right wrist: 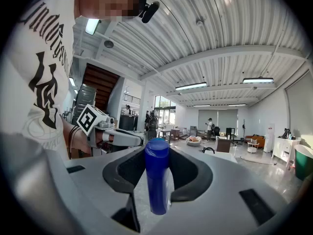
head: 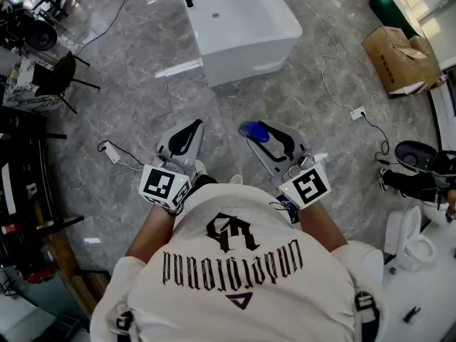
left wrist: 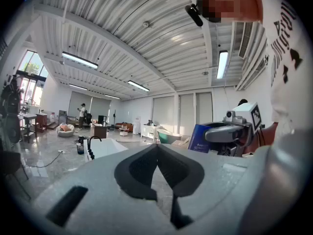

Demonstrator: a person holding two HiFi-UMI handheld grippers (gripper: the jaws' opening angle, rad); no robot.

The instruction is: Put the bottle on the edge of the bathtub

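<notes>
right gripper [head: 269, 135] clamps blue bottle [right wrist: 157, 177] for carrying | left gripper [left wrist: 157, 147] closed, empty, spare | bathtub [head: 242, 20] at 12 o'clock, well apart

**Gloss Underfoot, Matt in Hand**

The floor [head: 142, 105] is polished grey stone-look tile and highly reflective. The bathtub [head: 246, 27] is smooth, glossy white. The blue bottle [right wrist: 157, 180] looks like smooth plastic. The right gripper [right wrist: 157, 153] is matt grey plastic with black matt pads. The cardboard box [head: 399, 59] is dull brown.
</notes>
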